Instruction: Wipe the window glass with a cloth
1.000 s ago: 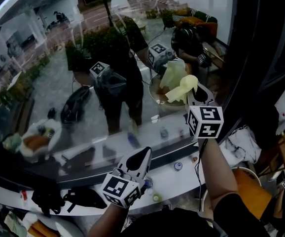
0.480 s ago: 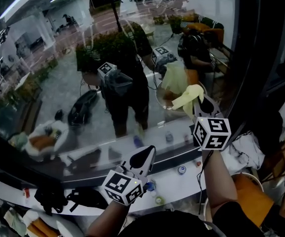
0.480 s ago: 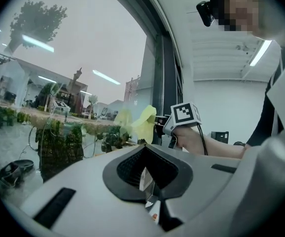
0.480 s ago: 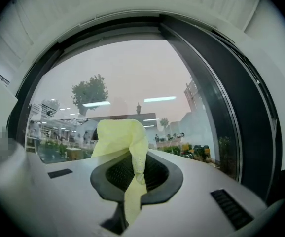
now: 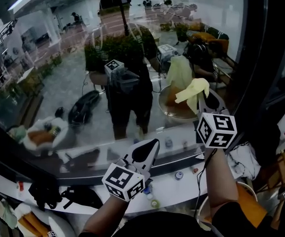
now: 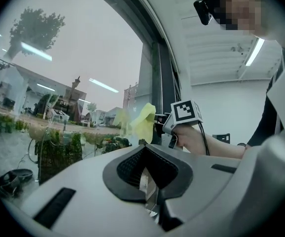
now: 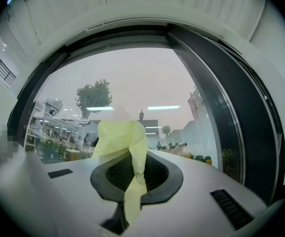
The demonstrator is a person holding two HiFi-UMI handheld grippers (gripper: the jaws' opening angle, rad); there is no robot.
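Cloth (image 5: 193, 89), pale yellow, is pinched in the right gripper (image 5: 205, 98), whose jaws are clamped on a fold of it (image 7: 132, 181) with the free end flopping forward. It is held up at the right part of the window glass (image 5: 58, 83), near the black frame (image 5: 263, 58). In the left gripper view the cloth (image 6: 141, 122) meets its own reflection, so it looks to touch the pane. The left gripper (image 5: 150, 149) is low, just above the white sill (image 5: 182, 184), jaws pressed together with nothing between them (image 6: 147, 179). The glass is heavily reflective and shows the person, both grippers and the room's lights. The sill carries small bottles and caps, with a black bundle (image 5: 49, 194) at its left end. The ceiling is white with a strip light (image 6: 253, 53), and there are trees and buildings outside. Compared with 1 s ago, the cloth and right gripper sit slightly further right in the head view. The whole scene has slid as well. The left gripper's pose is unchanged. The only print that can be made out is the square marker patterns on the gripper cubes.
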